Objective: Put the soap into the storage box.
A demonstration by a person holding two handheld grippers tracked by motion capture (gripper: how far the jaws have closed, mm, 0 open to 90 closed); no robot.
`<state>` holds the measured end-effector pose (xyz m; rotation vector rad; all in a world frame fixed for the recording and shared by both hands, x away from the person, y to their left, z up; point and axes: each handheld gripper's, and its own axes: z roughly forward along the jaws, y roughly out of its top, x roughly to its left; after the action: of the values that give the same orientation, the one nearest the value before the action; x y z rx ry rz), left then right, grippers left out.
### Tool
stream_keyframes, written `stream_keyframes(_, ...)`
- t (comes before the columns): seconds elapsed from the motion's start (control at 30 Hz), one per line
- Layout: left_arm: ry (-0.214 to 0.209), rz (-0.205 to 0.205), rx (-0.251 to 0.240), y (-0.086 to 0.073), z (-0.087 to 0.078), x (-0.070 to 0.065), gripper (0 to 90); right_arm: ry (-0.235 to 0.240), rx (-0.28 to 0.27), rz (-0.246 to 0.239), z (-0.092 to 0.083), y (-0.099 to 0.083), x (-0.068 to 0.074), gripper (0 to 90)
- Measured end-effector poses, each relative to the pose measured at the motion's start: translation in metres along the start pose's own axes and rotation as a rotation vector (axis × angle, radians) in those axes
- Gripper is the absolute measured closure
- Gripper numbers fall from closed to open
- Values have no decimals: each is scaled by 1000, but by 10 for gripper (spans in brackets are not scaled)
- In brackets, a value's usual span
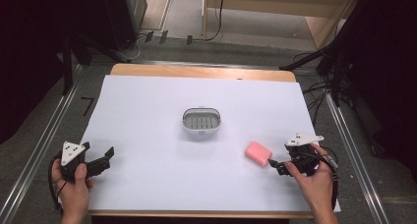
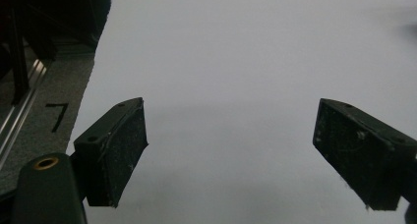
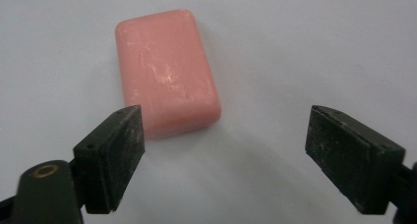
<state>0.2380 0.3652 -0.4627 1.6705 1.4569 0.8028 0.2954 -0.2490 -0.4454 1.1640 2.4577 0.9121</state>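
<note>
2 grippers with jaws spread: right gripper [image 3: 223, 157] just beside flat pink rectangular soap bar [image 3: 166, 71], left gripper [image 2: 231, 153] over bare white sheet [image 2: 236, 62].

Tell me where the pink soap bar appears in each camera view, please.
High view: the pink soap bar lies at lower right, just left of the right gripper.
Left gripper view: the soap is not in it.
Right gripper view: upper left of centre, beyond the open jaws.
Shared landmark: the white sheet covering the table.
</note>
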Motion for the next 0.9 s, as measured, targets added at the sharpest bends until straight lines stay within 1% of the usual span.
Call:
stream_keyframes(0.07,2,0,-2,0,0,0,137,8,9,1,1,2,0,140)
stream_keyframes(0.1,2,2,-1,0,0,0,137,14,25,-9,4,6,2,140)
stream_keyframes(0.17,2,1,-1,0,0,0,137,18,33,-19,6,7,4,147)
stream_keyframes(0.2,2,1,-2,0,0,0,137,19,35,-34,8,9,4,191)
stream_keyframes(0.23,2,1,-2,0,0,0,137,23,36,-33,8,10,6,208)
stream_keyframes(0.37,2,1,-2,0,0,0,137,45,55,-46,14,15,10,194)
stream_keyframes(0.5,2,1,-2,0,0,0,137,46,76,-71,20,19,14,198)
stream_keyframes(0.57,3,1,-2,0,0,0,137,51,83,-70,21,22,15,206)
stream_keyframes(0.63,3,2,-1,0,0,0,137,57,82,-84,23,25,16,223)
stream_keyframes(0.7,2,1,-1,0,0,0,137,68,94,-93,25,28,17,236)
stream_keyframes(0.83,2,2,-1,0,0,0,137,71,112,-117,30,33,20,245)
stream_keyframes(0.87,2,2,-1,0,0,0,137,74,119,-107,31,34,21,246)
stream_keyframes(0.9,2,2,-1,0,0,0,137,76,123,-112,33,35,21,248)
